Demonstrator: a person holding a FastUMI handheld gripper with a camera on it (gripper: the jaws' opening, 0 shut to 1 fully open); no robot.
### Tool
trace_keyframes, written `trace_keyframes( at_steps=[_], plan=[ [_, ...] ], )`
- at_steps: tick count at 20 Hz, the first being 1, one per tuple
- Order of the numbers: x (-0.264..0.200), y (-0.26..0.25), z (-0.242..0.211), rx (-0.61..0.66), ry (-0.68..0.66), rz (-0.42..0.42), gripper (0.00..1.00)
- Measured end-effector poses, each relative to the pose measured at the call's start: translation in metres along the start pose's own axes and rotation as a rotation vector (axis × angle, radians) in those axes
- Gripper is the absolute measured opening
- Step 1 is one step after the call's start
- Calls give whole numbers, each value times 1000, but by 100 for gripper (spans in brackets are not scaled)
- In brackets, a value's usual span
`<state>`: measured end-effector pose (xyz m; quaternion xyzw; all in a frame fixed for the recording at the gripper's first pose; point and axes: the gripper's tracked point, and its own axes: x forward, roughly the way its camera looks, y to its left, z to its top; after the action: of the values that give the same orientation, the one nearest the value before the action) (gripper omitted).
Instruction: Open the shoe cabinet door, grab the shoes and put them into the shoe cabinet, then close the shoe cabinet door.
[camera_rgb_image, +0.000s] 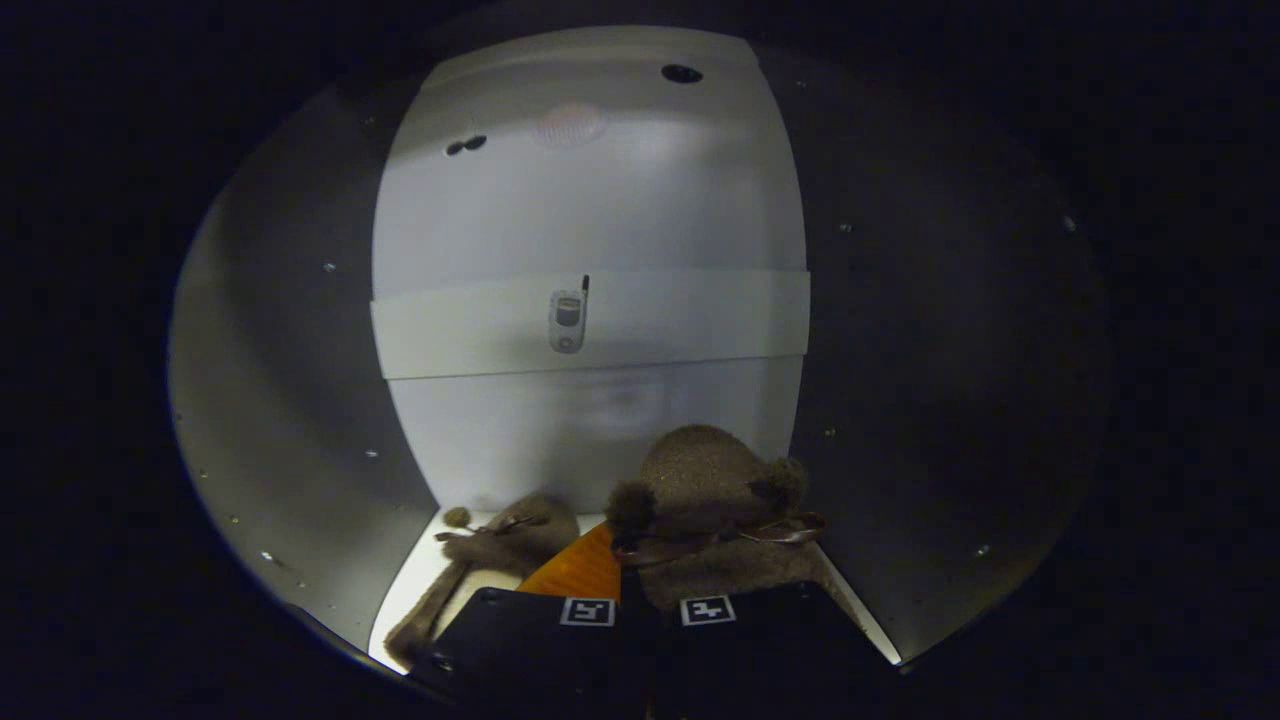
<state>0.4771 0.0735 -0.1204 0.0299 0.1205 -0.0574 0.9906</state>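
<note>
Cabinet interior (590, 200) comes first: a pale white shoe cabinet compartment seen from inside, its back panel lit and its 2 side walls falling into shadow, with small screw heads dotted along them. Across the back panel runs a lighter horizontal band (690, 320), and on that band sits a small picture of an old mobile phone (567, 318) with a short antenna. Near the top of the compartment are a dark round hole (681, 73) and a pair of smaller dark spots (466, 145).

On the cabinet floor (425, 585) rest 2 brown fuzzy slippers. The larger-looking one, a brown plush slipper with pompoms and a thin bow strap (705, 480), stands just ahead of the gripper's fingers, its toe raised toward the back panel and its sole end reaching down to the fingers. The 2nd brown fuzzy slipper (500, 545) lies flatter beside it to the left, stretching along the white floor. Between the 2 shows a wedge of orange-brown wood-grain material (585, 570).

The gripper (645, 611) has its 2 fingers drawn close together, with only a narrow gap between them; whether they pinch the plush slipper's edge cannot be told.
</note>
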Motion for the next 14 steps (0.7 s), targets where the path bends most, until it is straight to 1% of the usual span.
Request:
trace_keyframes(
  at_steps=[1,2,3,5,6,7,8,9,12,14],
  plan=[
    [10,-2,-6,-15,7,-15,9],
    [17,-1,-14,-26,31,-16,11],
    [22,1,-22,-22,59,-13,13],
    [31,4,-43,-10,124,-9,13],
    [34,6,-50,-13,146,-4,15],
    [33,8,-55,-18,164,2,22],
    [34,9,-55,-26,160,-3,22],
    [36,10,-53,-25,155,-6,28],
    [26,9,-60,9,216,-3,46],
    [17,11,-61,26,240,21,57]
  ],
)
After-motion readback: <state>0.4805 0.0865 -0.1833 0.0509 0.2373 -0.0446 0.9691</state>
